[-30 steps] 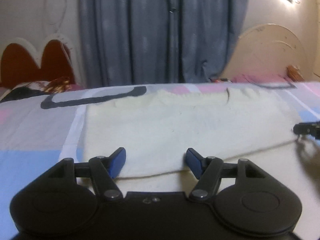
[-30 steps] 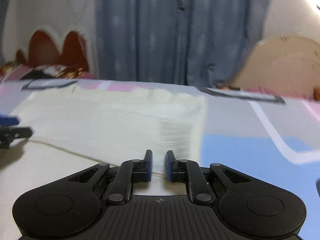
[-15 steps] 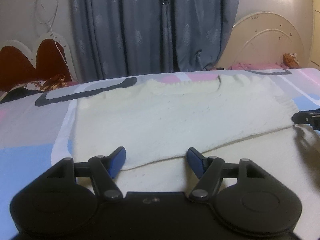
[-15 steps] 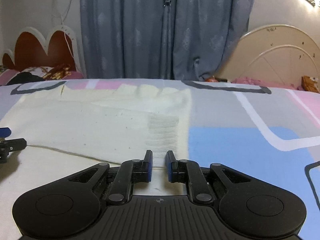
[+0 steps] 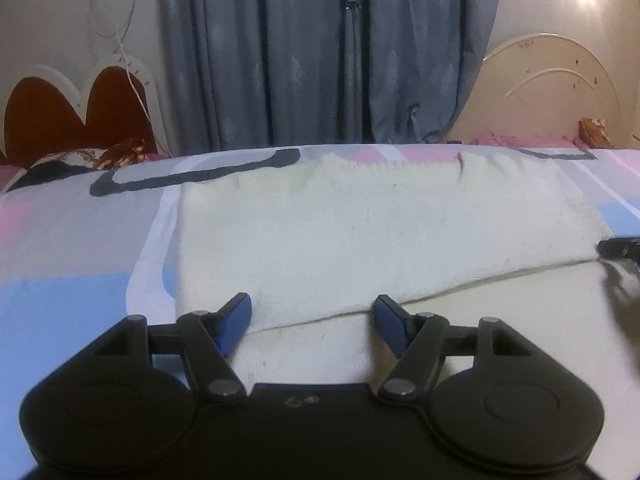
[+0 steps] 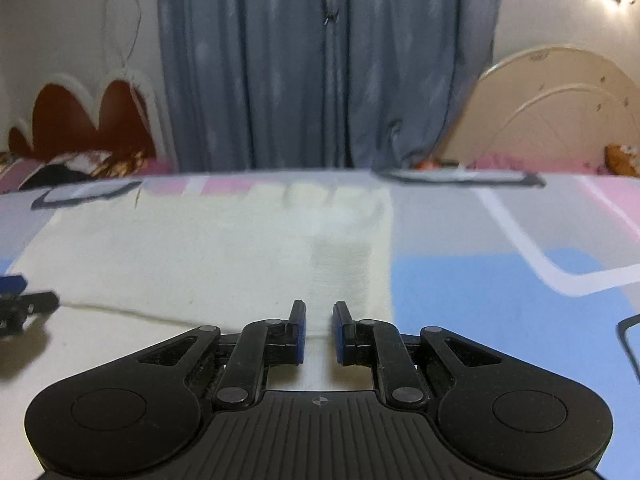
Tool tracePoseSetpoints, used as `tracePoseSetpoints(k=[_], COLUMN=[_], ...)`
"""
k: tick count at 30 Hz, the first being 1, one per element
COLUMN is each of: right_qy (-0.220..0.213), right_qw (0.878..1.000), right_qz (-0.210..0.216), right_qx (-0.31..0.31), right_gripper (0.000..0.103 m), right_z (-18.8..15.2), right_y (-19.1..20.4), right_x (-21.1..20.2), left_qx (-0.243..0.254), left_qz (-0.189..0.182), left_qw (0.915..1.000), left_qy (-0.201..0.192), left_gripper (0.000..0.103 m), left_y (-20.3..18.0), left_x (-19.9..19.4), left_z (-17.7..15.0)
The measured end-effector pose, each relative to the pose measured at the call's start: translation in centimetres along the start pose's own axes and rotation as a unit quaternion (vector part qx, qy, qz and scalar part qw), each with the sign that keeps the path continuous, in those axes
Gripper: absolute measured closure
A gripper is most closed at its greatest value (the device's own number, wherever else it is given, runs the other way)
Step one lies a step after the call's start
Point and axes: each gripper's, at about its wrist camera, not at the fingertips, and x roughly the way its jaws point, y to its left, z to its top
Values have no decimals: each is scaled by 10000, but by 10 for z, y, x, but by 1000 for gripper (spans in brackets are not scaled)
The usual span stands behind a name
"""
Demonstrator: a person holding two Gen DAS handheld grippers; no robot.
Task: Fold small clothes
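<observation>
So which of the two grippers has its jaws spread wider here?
The left gripper: wide gap between its blue pads, over the cream garment. The right gripper shows only a narrow slit.

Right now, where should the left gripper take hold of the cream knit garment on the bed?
Probably at the folded-over layer's near edge, which lies between the open left gripper fingertips. Come in low from the near side: on the cream knit garment that edge forms a raised lip, so one finger could slip underneath.
</observation>
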Motion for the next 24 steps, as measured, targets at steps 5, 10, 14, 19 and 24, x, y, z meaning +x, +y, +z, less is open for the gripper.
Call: tracePoseSetpoints(k=[5, 10, 14, 19, 24], right_qy=[55, 374, 111, -109, -173], right_qw=[10000, 9991, 9999, 9998, 9997], right_qz=[83, -115, -35, -119, -126], right_qx=[-2, -143, 82, 137, 114], right_gripper=[87, 66, 63, 63, 64], right_z=[9, 3, -1, -4, -1], right_y=[0, -1, -8, -7, -3], right_x=[-4, 6, -8, -12, -5], left_qx=[23, 113, 109, 153, 184], left_qz=[-28, -27, -21, -19, -45], left_qw=[10000, 9999, 9999, 9998, 9998], left_qy=[45, 63, 32, 84, 33], left_gripper=[35, 35, 36, 35, 33], left_y=[2, 1, 3, 2, 2], left_x=[-2, 0, -6, -1, 0], left_z=[4, 1, 2, 1, -2])
